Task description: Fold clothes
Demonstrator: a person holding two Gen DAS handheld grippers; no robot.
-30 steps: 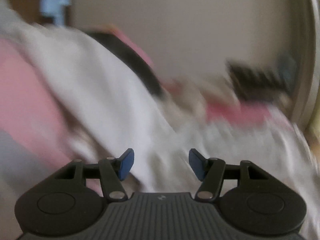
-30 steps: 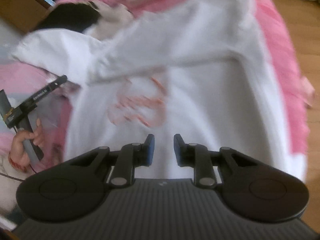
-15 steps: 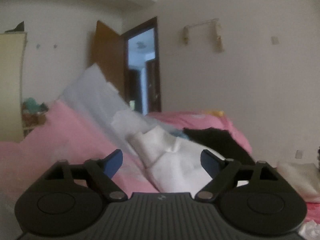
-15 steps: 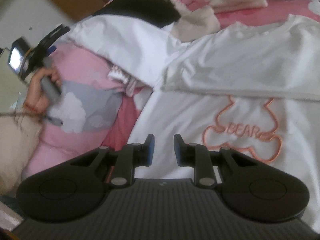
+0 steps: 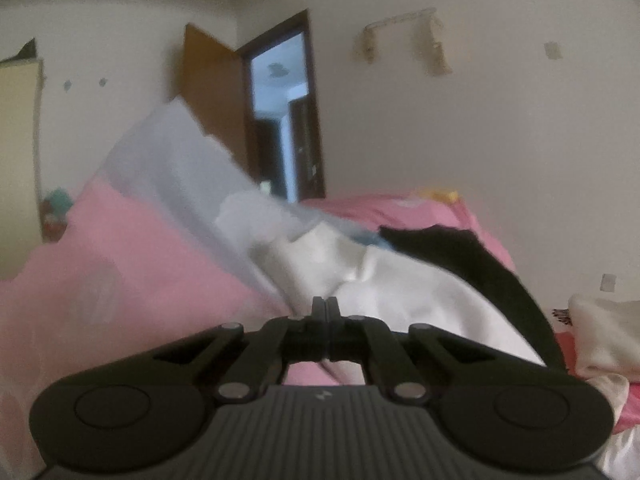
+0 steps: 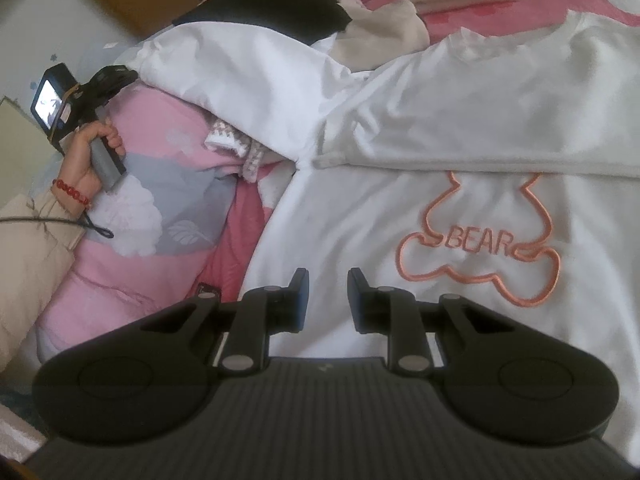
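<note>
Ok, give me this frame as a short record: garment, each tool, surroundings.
garment: white sweatshirt, BEAR print up, one sleeve laid across the chest
left tool: shut, at the other sleeve's end
right tool: open, over the lower front
surface: pink quilt
nearby: black garment beyond the sweatshirt

blk grippers (image 6: pixel 327 300), red bead bracelet (image 6: pixel 70 192), beige sleeve (image 6: pixel 32 240)

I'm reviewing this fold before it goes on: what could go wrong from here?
The left gripper is shut at the white sleeve's edge; a thin pinch could slip. The sleeve lies over a black garment, which might drag along. The right gripper hangs open above the white shirt, so its body could shift.
</note>
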